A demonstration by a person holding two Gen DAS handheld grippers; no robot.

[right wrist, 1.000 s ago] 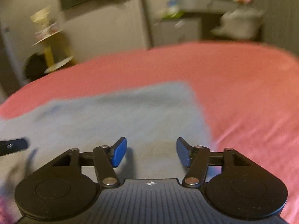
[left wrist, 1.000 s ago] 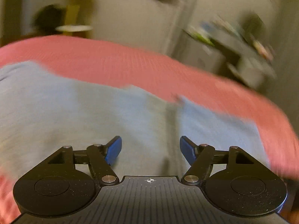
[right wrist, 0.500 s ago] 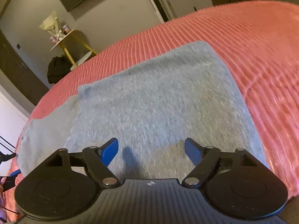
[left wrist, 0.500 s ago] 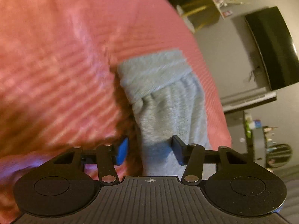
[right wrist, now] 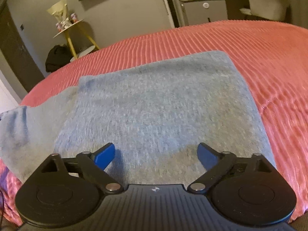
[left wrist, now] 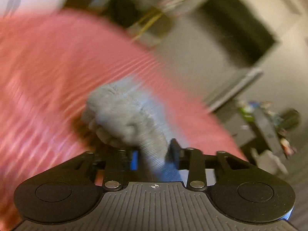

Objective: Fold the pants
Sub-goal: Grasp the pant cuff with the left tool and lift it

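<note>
The grey pants (right wrist: 154, 105) lie folded flat on the pink ribbed bedspread (right wrist: 259, 48) in the right wrist view, with a leg end trailing to the left. My right gripper (right wrist: 156, 156) is open and empty just above the near part of the pants. In the blurred left wrist view my left gripper (left wrist: 154, 156) is shut on the bunched cuff end of the pants (left wrist: 123, 119) and holds it lifted above the bedspread (left wrist: 48, 67).
Beyond the bed stand a yellow-legged side table (right wrist: 71, 28), a black bag (right wrist: 56, 57) on the floor, a wall TV (left wrist: 236, 25), a small fridge (right wrist: 204, 11) and a white chair (right wrist: 269, 2).
My left gripper has closed on the cuff end and lifted it, swinging its view. My right gripper has opened wider and stays over the folded pants.
</note>
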